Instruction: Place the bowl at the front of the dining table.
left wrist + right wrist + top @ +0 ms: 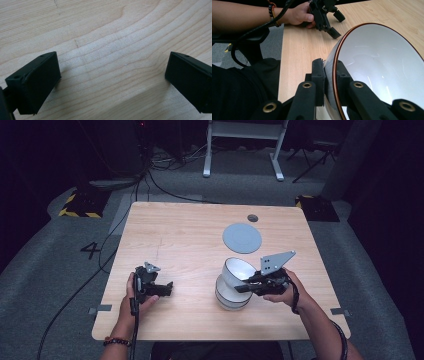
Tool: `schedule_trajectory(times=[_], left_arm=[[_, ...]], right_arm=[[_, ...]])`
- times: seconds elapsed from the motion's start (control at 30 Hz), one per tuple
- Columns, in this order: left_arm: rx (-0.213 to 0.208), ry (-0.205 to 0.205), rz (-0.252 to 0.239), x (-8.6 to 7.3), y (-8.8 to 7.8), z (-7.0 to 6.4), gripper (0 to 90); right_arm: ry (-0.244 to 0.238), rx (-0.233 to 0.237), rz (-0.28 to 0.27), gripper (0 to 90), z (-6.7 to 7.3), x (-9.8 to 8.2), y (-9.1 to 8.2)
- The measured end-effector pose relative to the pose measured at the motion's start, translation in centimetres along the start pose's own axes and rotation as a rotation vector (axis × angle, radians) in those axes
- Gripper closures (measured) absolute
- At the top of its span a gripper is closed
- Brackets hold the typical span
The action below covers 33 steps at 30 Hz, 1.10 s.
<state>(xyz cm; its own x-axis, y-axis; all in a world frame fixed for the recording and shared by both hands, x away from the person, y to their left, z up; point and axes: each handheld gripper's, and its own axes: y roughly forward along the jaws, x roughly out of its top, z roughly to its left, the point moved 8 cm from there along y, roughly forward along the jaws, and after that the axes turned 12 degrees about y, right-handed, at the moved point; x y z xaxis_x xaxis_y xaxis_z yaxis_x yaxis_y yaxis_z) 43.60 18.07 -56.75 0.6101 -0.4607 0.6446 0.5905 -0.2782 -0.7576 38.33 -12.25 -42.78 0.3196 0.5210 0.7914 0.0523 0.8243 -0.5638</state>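
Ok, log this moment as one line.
right gripper: shut on top bowl rim, tilted over lower bowl | left gripper: open, on table

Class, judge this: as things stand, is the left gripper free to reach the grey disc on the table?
Probably yes. The left gripper is open and holds nothing, and bare table lies between it and the grey disc; the bowls sit off that line.

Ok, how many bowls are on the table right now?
2, maybe more hidden in the stack. A tilted white bowl is clamped by its rim in the right gripper, lifted over a second bowl sitting on the table beneath.
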Motion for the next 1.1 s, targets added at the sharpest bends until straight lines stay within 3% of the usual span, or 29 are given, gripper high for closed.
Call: schedule_trajectory(times=[1.1], left_arm=[[-0.003, 0.000, 0.000, 0.0, 0.0, 0.0, 0.0]], right_arm=[[0.021, -0.092, -0.042, 81.5, -2.5, 0.7, -1.1]])
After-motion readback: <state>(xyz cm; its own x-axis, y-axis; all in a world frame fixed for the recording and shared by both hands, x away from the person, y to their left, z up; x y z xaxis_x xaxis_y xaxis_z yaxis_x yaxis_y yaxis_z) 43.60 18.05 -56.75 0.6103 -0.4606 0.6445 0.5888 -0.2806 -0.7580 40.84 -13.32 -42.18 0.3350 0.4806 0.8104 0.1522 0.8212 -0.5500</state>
